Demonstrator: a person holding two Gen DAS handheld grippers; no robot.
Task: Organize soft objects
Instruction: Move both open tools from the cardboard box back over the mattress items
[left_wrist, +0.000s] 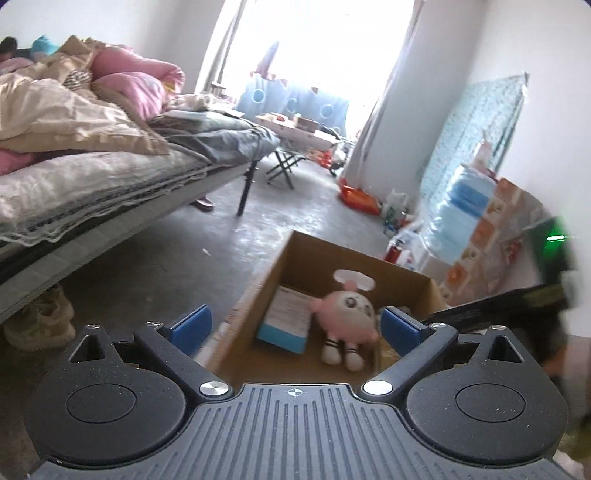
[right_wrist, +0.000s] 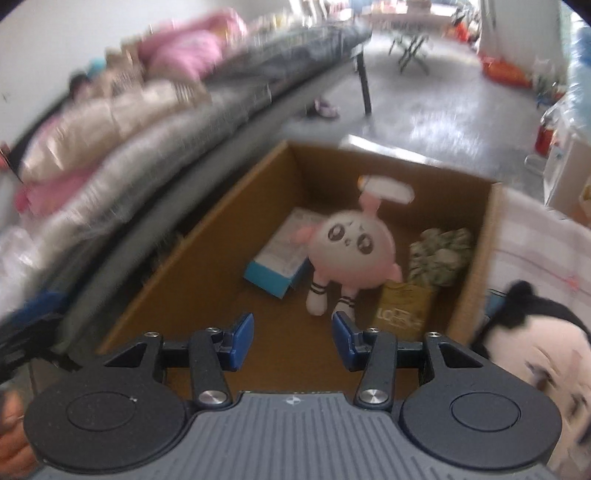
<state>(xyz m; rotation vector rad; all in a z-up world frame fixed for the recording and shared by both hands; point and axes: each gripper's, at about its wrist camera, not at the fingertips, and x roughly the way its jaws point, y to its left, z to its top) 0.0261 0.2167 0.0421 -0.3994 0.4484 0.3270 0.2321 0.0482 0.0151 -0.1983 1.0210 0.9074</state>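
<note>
Pink plush doll (right_wrist: 351, 251) lies mid-box in the cardboard box (right_wrist: 207, 236); light, squashy, best pinched at its body. Both grippers, left (left_wrist: 295, 325) and right (right_wrist: 293, 339), gape empty.

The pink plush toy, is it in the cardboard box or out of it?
In. The pink plush toy lies on the floor of the cardboard box, box walls around it, beside a blue carton. Both wrist views agree.

Unmade bed (left_wrist: 92, 155), concrete floor (left_wrist: 177, 266), bright window (left_wrist: 317, 48)
</note>
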